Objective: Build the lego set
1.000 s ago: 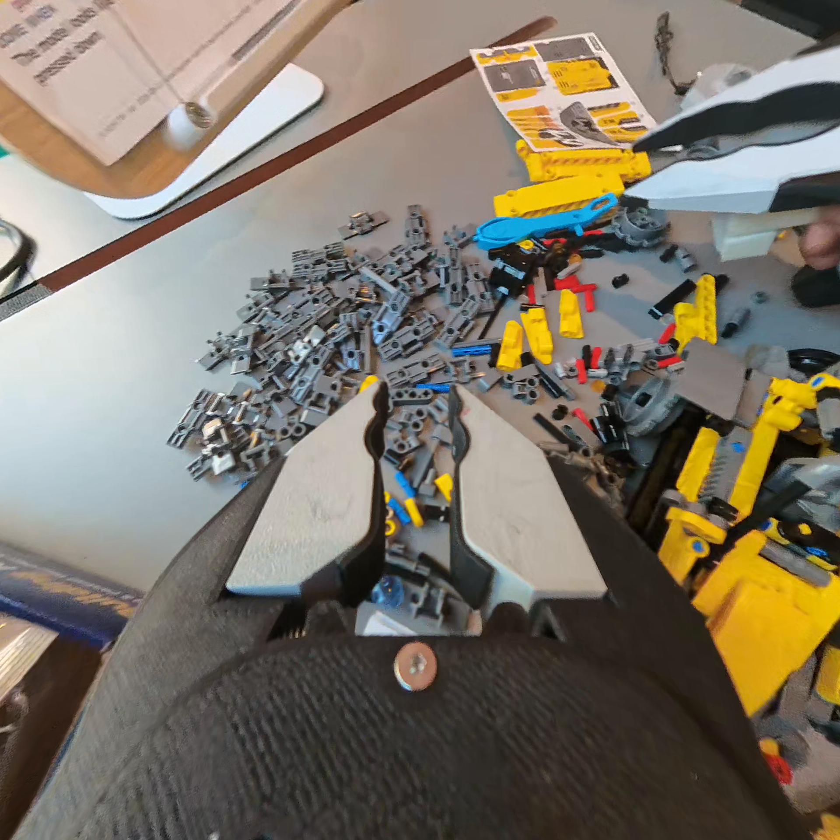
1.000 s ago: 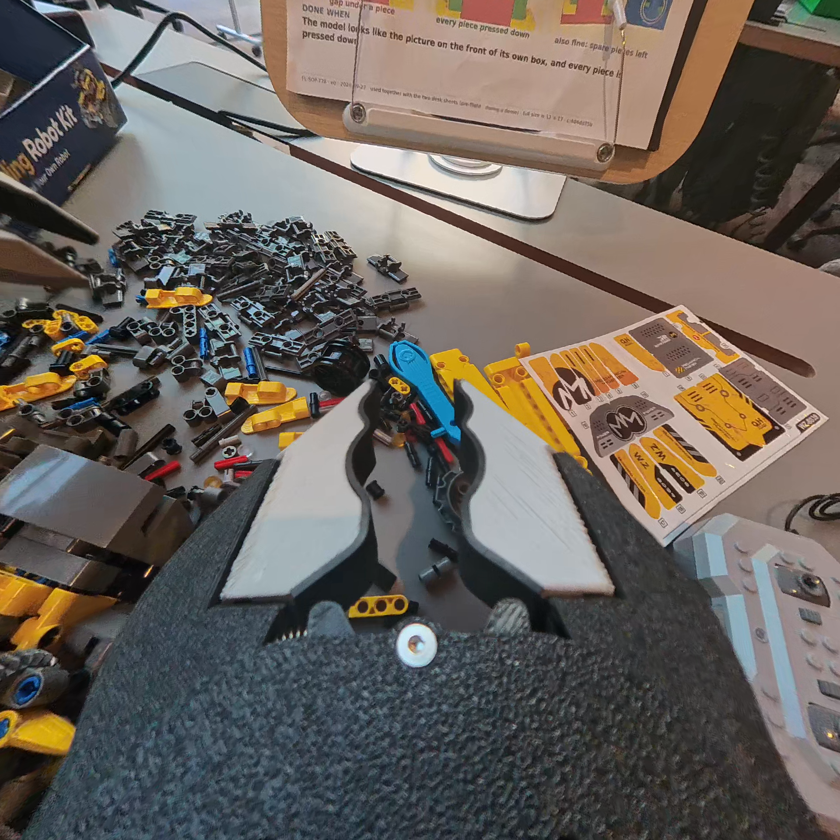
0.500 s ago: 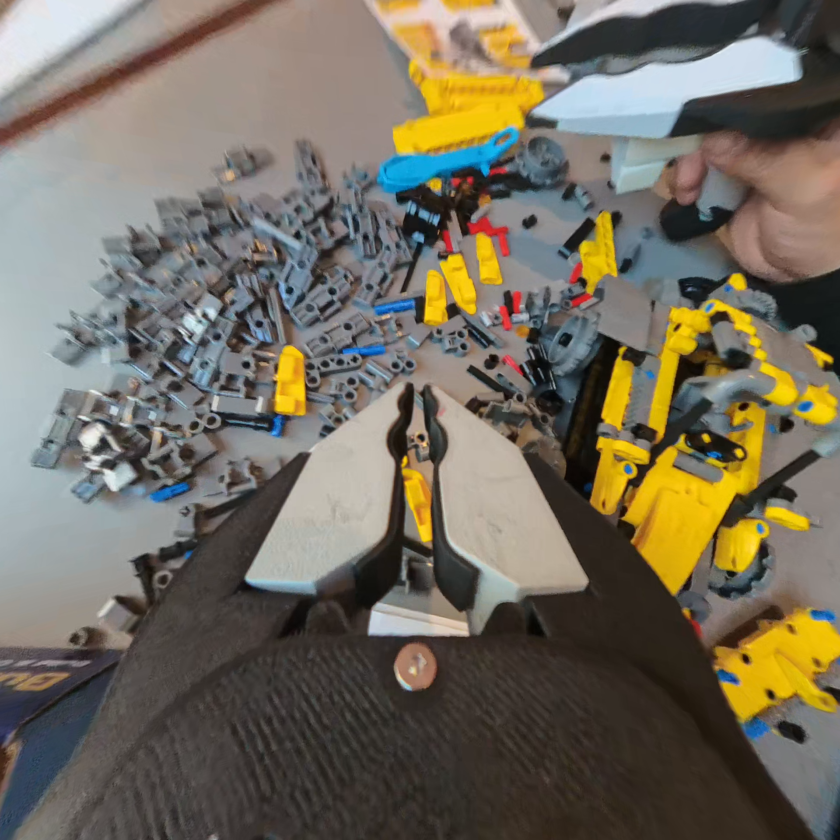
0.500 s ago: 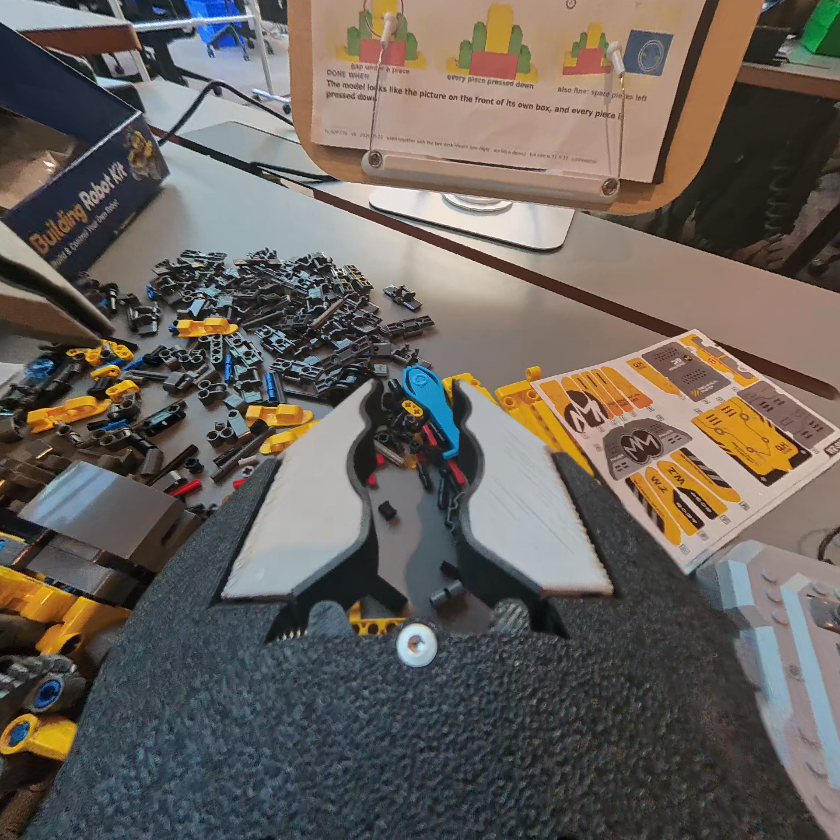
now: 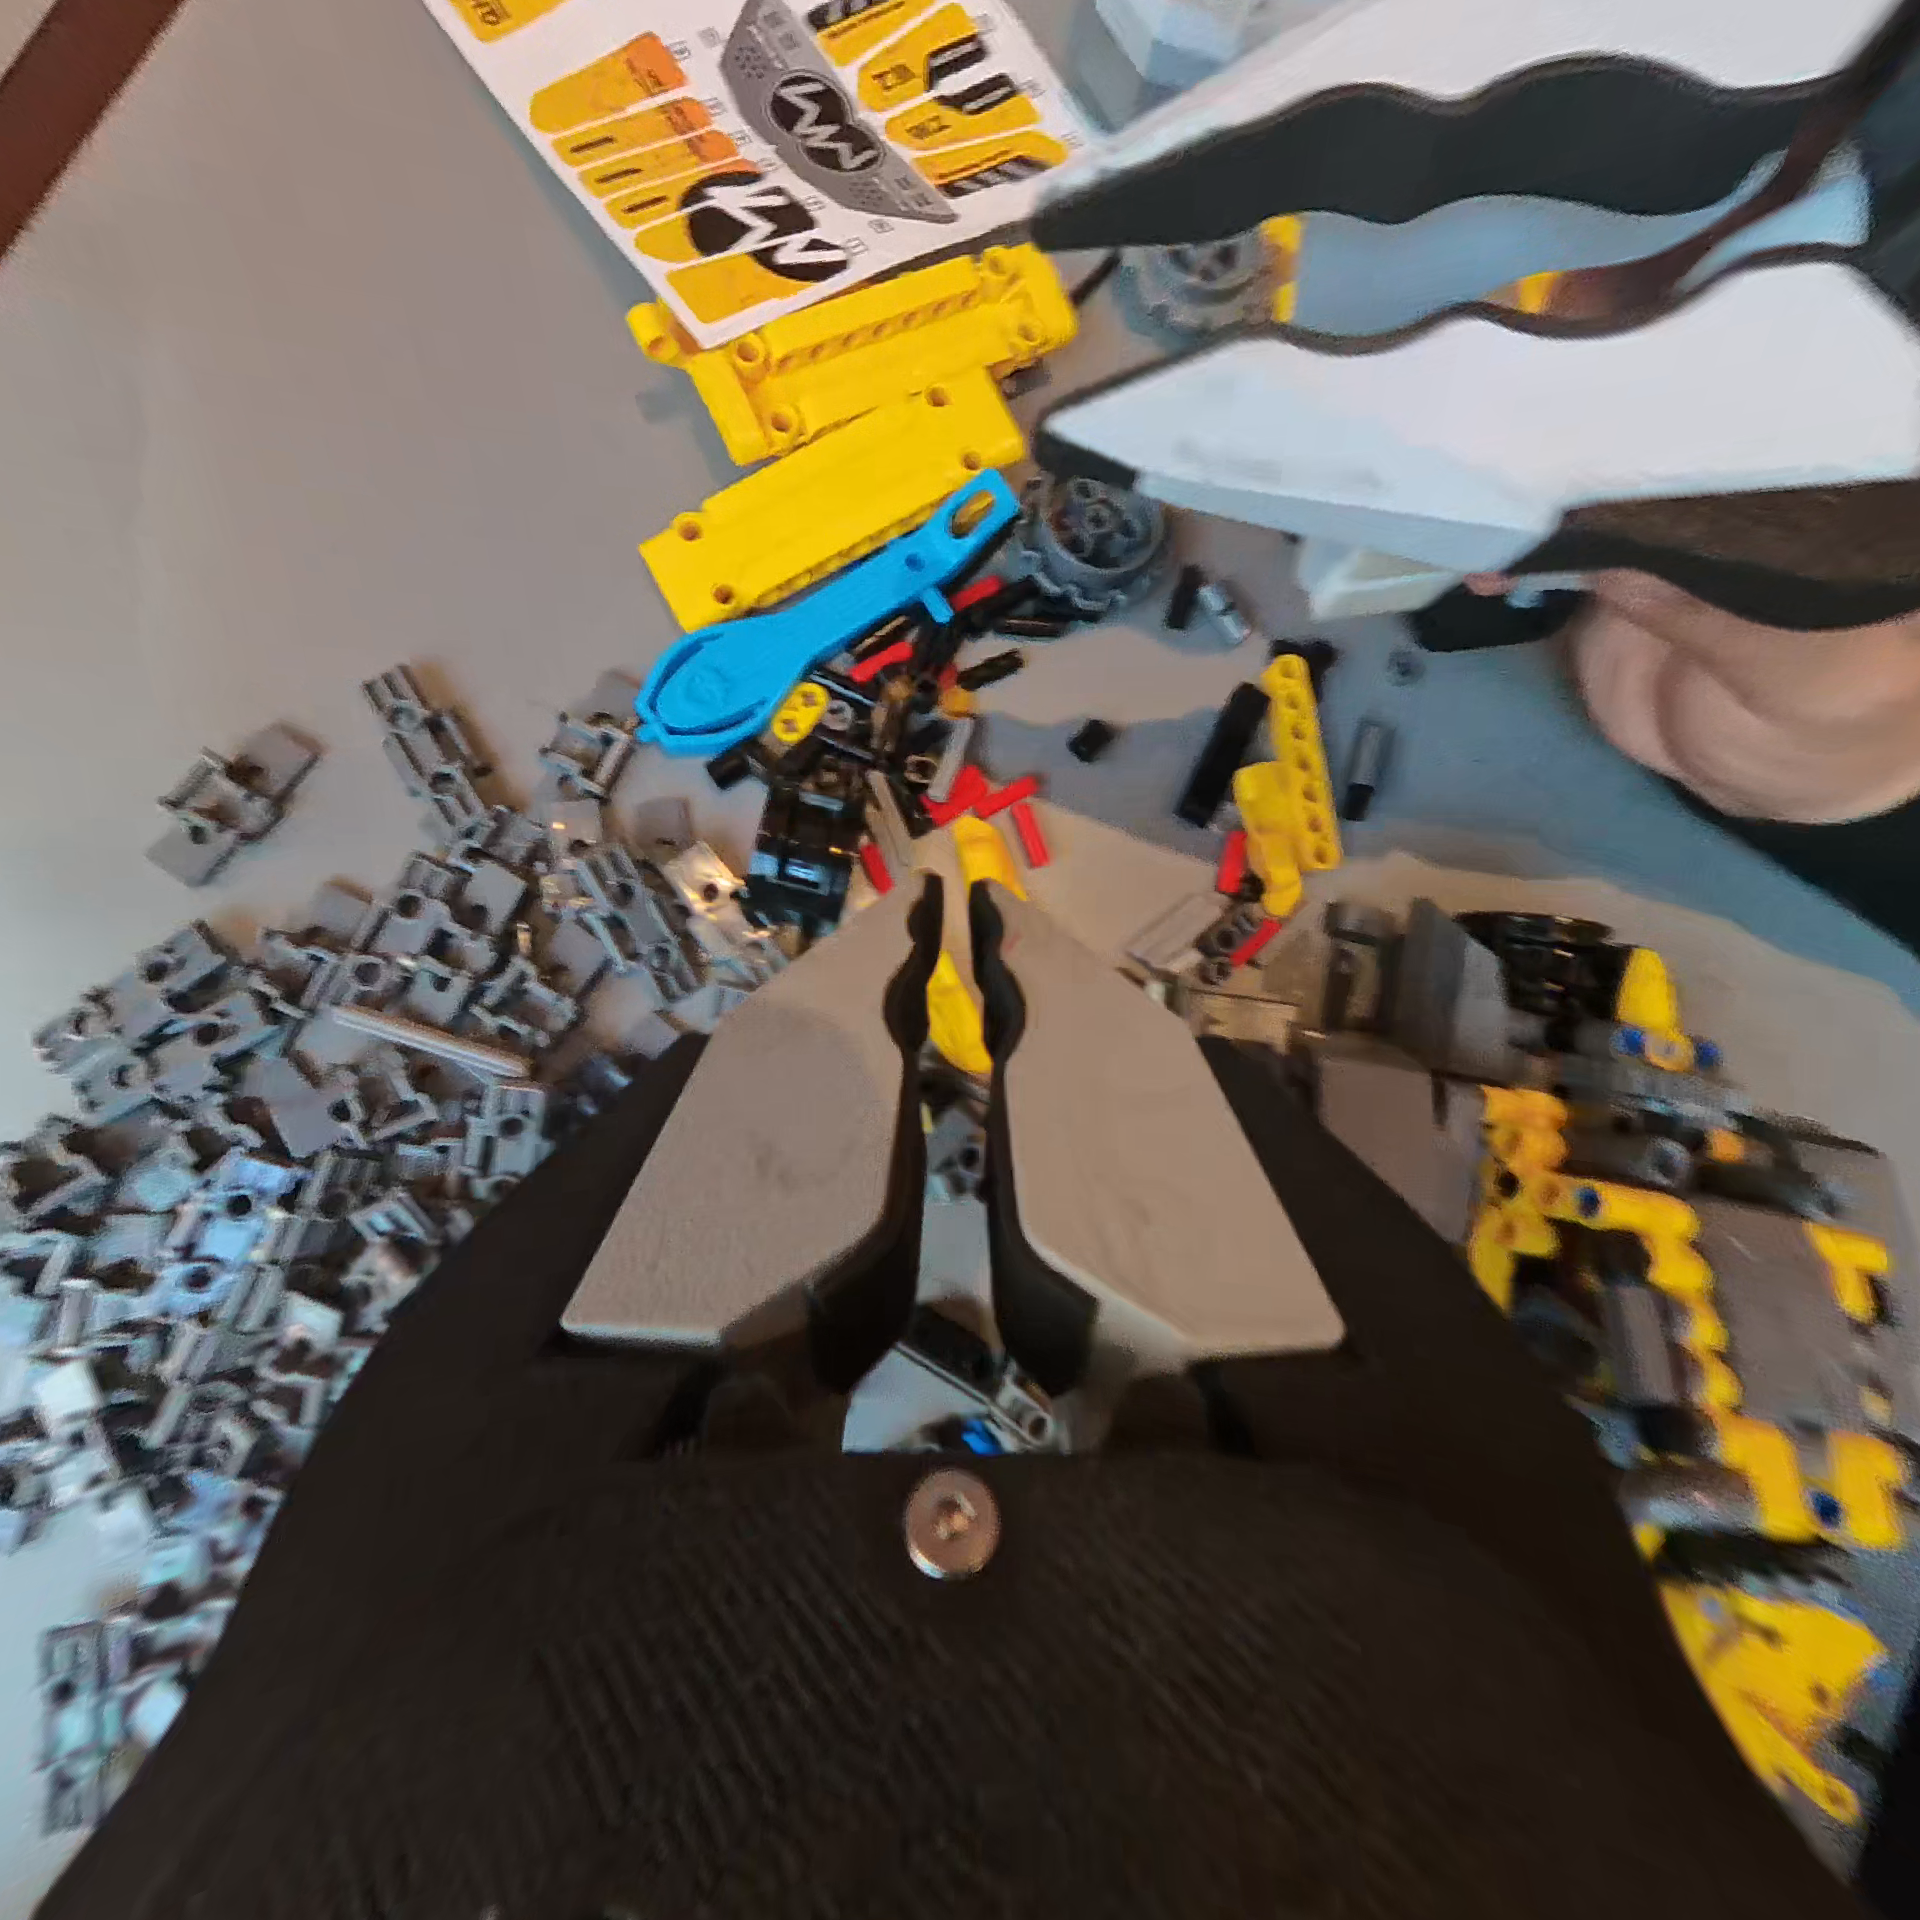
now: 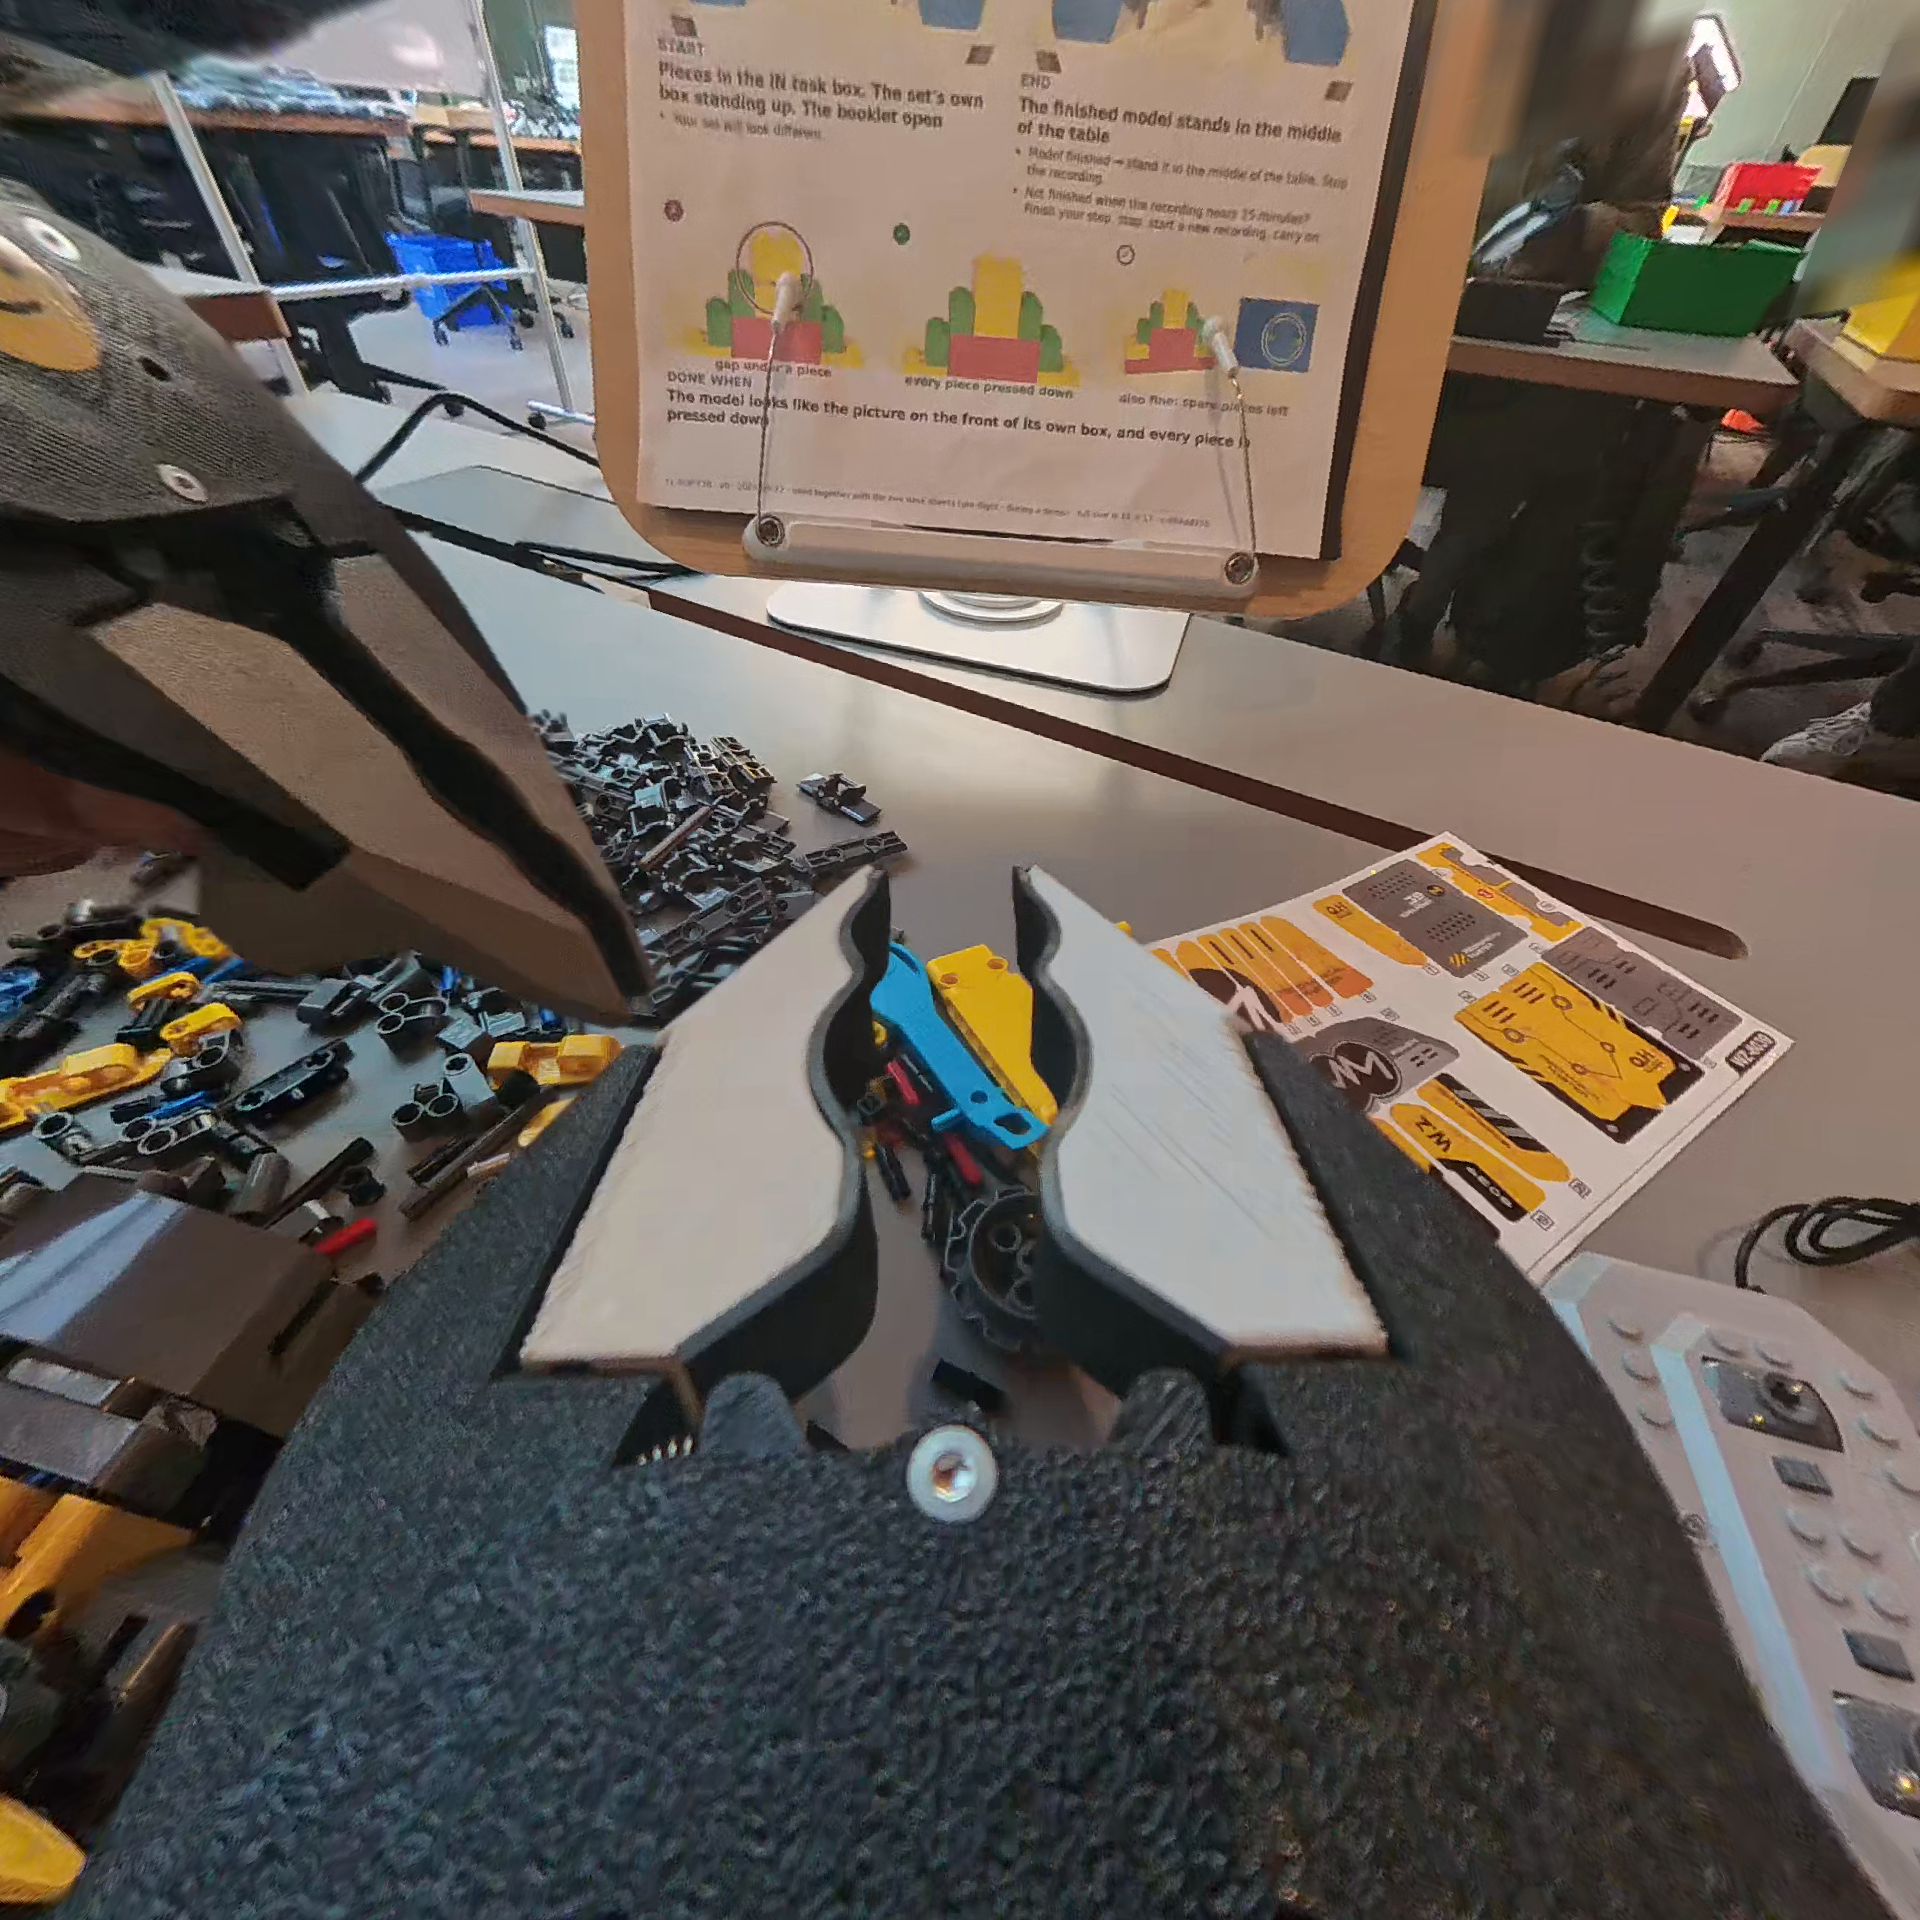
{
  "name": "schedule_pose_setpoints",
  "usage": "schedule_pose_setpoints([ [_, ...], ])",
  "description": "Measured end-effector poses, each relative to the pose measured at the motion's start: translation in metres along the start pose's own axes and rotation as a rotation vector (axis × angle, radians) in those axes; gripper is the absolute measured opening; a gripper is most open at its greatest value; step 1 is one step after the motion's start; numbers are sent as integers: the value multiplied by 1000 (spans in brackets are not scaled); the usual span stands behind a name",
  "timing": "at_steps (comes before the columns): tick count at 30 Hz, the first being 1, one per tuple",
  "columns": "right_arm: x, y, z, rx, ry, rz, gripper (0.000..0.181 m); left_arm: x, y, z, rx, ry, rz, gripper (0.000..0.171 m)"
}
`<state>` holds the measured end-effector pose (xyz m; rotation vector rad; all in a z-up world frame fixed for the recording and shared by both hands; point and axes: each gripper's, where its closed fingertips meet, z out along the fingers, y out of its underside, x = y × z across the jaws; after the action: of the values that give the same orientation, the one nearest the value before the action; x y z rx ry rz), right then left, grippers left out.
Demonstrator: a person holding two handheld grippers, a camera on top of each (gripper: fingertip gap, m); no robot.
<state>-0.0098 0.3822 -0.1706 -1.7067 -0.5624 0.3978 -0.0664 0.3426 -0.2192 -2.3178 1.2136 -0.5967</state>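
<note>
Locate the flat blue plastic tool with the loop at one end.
The flat blue plastic tool lies on the grey table against the long yellow panels; in the right wrist view it shows between the open right gripper.

Grey table (image 6: 1299,769), sticker sheet (image 6: 1496,1029), printed sheet on a stand (image 6: 987,260), grey controller (image 6: 1787,1507).

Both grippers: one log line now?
left gripper: shut on curved yellow plastic piece | right gripper: open, above blue plastic tool
</note>
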Motion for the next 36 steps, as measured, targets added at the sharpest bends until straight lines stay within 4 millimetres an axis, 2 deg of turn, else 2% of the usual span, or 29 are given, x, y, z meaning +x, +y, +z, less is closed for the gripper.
schedule_pose_setpoints([
  [2, -4, 0, 1, 2, -11, -14, 23, -9, -2, 7, -23, -49, 23, 0],
  [6, -4, -6, 1, 42, -11, -8, 21, 17, -11, 13, -40, 47, 87, 0],
  [11, 4, -11, -3, 76, -9, 42, 20, 12, 8, 34, -224, -62, 189, 1],
  [14, 6, -12, -4, 87, -7, 56, 20, 21, 11, 44, -247, -39, 177, 8],
  [17, 5, -15, -5, 95, -15, 59, 20, 21, 12, 51, -266, -61, 184, 8],
  [19, 6, -16, -5, 98, -11, 57, 20, 18, 12, 53, -270, -94, 193, 1],
  [25, 13, -22, -11, 131, -9, 104, 20, 18, 14, 51, -278, -109, 220, 1],
  [28, 14, -23, -12, 116, -42, 116, 20, 14, 10, 44, -270, -129, 241, 1],
  [30, -3, -27, -13, 108, -184, 99, 13, 15, -11, 30, -164, -151, 294, 1],
  [31, -14, -26, -15, 83, -275, 91, 8, 18, -24, 22, -89, -159, 344, 0],
  [33, -19, -21, -17, 38, -337, 92, 5, 24, -37, 4, 22, -181, 477, 0],
  [36, -32, -16, -24, -20, -506, 212, 1, 27, -37, -21, 129, -316, 703, 0],
])
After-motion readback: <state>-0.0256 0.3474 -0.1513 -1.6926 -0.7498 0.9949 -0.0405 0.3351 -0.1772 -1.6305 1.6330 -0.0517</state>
